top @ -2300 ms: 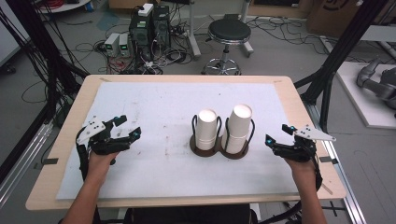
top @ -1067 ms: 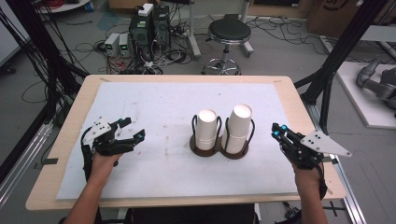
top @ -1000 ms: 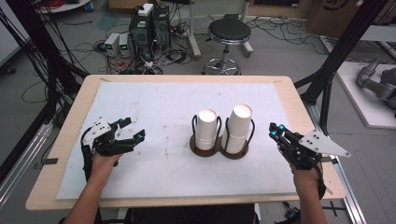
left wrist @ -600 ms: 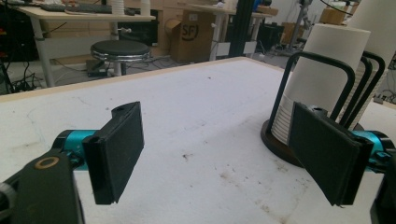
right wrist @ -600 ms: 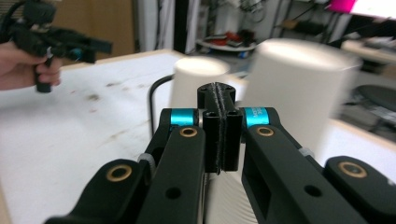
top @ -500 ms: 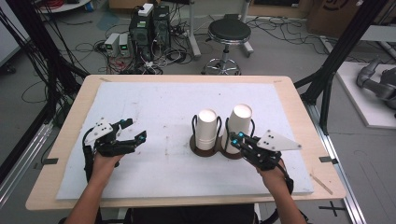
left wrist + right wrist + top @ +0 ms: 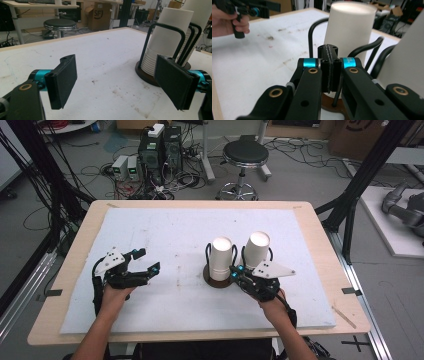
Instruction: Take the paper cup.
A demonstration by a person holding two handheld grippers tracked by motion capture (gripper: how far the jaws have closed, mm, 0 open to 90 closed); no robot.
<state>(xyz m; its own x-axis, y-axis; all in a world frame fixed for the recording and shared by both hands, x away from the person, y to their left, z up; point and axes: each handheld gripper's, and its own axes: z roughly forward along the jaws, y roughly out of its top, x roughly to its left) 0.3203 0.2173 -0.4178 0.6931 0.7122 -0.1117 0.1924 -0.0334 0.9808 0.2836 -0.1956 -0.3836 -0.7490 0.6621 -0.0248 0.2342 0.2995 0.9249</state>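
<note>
The right tool [image 7: 329,72] is blocking the lower part of the near cup stack [image 7: 349,30] in its own view; the second stack [image 7: 404,62] is running off the frame's right edge, blurred. The holder's base [image 7: 329,103] is barely showing.

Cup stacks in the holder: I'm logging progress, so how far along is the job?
Done: nothing visible; the left cup stack and right cup stack both sit in the holder. In hand: the right gripper, shut, is at the holder, holding no cup. Left: all cup handling; the left gripper is open, apart.
</note>
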